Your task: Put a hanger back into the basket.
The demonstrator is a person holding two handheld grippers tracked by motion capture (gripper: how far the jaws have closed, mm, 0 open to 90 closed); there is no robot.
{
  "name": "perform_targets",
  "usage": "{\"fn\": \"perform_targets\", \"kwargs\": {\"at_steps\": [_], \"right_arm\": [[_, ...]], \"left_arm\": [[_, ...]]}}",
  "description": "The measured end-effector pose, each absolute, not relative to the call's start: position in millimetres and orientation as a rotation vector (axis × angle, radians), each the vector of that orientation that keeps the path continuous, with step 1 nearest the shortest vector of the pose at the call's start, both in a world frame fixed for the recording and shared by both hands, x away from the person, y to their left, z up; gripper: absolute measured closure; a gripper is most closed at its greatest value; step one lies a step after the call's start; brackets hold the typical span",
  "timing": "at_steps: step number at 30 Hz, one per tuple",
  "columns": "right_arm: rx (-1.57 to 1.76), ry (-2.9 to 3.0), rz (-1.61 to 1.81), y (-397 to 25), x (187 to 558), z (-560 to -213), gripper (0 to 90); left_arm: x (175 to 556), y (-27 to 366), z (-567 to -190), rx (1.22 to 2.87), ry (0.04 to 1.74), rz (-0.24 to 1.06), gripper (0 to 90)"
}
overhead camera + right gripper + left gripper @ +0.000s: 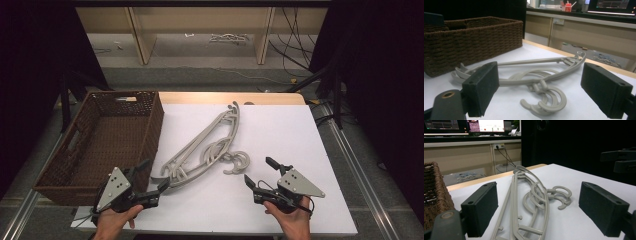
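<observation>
At far left we see a brown wicker basket [100, 145] on the white bench [280, 135]. Our left hand-held gripper [156, 176] gapes wide, holding nothing, jaws flanking the near end of the grey hangers [205, 147], which lie stacked mid-bench beside the basket. Our right hand-held gripper [260, 172] is equally wide, empty, near their hooks.

1 high cam overhead; 2 low gripper cams, both facing hangers [207, 150].
</observation>
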State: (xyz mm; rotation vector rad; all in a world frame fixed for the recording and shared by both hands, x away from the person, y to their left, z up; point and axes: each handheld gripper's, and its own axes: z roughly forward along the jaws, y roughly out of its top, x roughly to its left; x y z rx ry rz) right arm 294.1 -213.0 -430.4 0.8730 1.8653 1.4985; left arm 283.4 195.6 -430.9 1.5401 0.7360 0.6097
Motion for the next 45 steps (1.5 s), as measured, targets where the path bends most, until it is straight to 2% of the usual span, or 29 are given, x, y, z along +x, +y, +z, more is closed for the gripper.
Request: {"fn": "perform_targets", "kwargs": {"at_steps": [10, 12, 15, 17, 26, 33, 36, 38, 45], "right_arm": [[0.889, 1.868, 1.482, -214.9, 295.1, -430.9, 17.0], [0.908, 1.874, 1.458, -216.7, 295.1, -431.3, 22.8], [0.923, 1.866, 1.449, -220.6, 295.8, -430.8, 23.8], [0.935, 1.856, 1.452, -221.5, 296.8, -431.1, 23.7], [0.925, 1.826, 1.465, -223.9, 296.9, -428.7, 22.7], [0.910, 1.842, 1.484, -224.7, 297.6, -428.3, 21.9], [0.895, 1.856, 1.489, -223.5, 297.3, -427.7, 21.6], [0.891, 1.855, 1.475, -223.3, 296.8, -427.3, 21.6], [0.878, 1.877, 1.477, -222.3, 297.3, -427.6, 21.2]], "left_arm": [[285.3, 190.7, -432.6, 1.584, 0.718, 0.580, 15.7], [284.9, 187.9, -432.8, 1.604, 0.718, 0.562, 15.7], [285.0, 185.1, -431.9, 1.611, 0.714, 0.553, 15.7], [285.2, 175.0, -430.6, 1.664, 0.686, 0.515, 15.9], [295.1, 139.9, -424.3, 1.826, 0.635, 0.506, 16.9], [321.6, 108.7, -431.2, 1.994, 0.584, 0.487, 18.8], [334.9, 103.0, -436.7, 2.060, 0.603, 0.492, 19.7], [343.0, 98.0, -440.0, 2.107, 0.609, 0.454, 26.8], [366.5, 76.5, -448.7, 2.238, 0.669, 0.437, 26.6]]}}
